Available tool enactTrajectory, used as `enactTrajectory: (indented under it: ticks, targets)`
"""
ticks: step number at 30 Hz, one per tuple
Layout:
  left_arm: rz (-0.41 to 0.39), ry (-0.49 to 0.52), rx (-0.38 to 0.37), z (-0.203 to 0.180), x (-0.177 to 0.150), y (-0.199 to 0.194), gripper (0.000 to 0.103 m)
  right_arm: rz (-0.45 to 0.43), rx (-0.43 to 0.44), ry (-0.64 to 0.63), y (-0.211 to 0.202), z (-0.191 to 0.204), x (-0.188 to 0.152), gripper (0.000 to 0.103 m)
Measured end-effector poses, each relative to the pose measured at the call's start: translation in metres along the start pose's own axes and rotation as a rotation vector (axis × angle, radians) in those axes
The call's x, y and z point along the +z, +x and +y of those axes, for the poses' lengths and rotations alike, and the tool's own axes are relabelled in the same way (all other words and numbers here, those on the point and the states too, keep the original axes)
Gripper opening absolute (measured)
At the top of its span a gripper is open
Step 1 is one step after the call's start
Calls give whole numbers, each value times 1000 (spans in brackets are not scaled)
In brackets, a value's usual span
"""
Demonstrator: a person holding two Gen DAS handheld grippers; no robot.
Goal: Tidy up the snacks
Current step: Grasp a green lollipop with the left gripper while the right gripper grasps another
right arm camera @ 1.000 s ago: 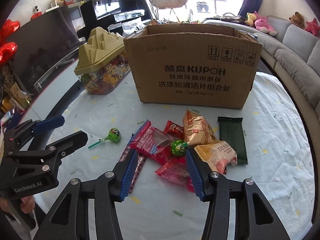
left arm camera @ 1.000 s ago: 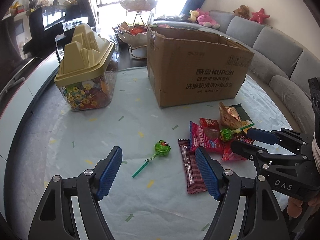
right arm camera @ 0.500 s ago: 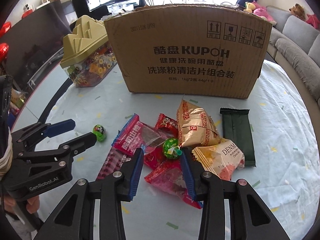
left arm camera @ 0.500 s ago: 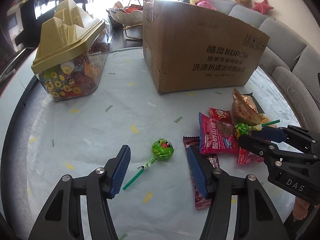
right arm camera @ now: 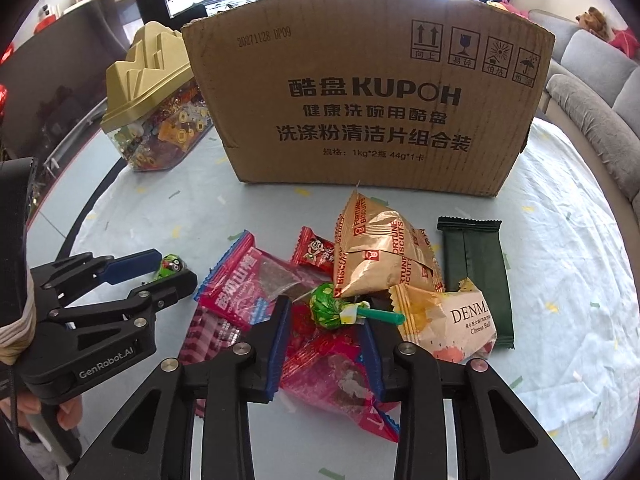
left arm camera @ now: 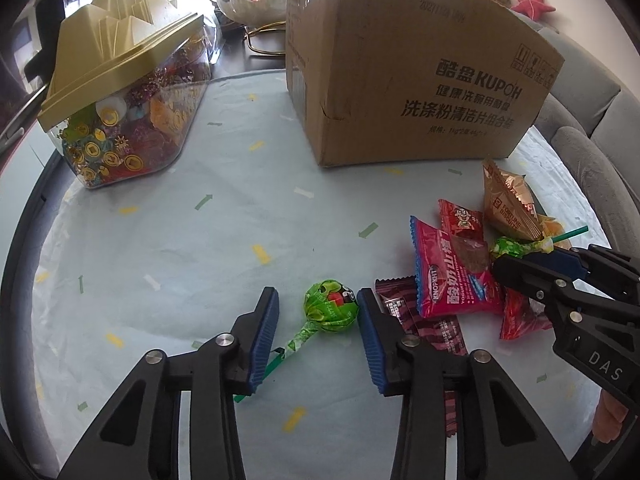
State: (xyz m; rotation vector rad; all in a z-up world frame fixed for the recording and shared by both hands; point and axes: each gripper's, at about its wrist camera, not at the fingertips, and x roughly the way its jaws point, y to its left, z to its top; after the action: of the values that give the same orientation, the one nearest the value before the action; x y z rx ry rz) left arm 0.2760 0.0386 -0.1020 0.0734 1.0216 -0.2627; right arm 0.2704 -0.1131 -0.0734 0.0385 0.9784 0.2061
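Two lollipops [left arm camera: 330, 307] [right arm camera: 327, 307] sit between the closing left gripper [left arm camera: 318, 334] and right gripper [right arm camera: 325, 346], not pinched yet; next, squeeze and lift.

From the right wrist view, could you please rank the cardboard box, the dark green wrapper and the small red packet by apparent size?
1. cardboard box
2. dark green wrapper
3. small red packet

The box stands farther back yet looks largest.

Snack pile [right arm camera: 360, 280] in front of cardboard box [right arm camera: 368, 92]; candy jar [left arm camera: 120, 100] left of box; lone lollipop [left arm camera: 330, 308] left of pile.
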Motion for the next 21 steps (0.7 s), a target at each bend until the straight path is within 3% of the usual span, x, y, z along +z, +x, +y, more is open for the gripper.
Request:
enactTrajectory:
  ticks: [4,9,21]
  targets:
    - [3,1,-1,-1,2,0,27,9,6,17,5,-4,0,26]
    - [-10,-8,4,-5,2,-8,26,-11,8,16,1,-6,-2,25]
    - [-124,-29,-11,-28,4,-66,26,-90,72,8,-45,-10,-7,25]
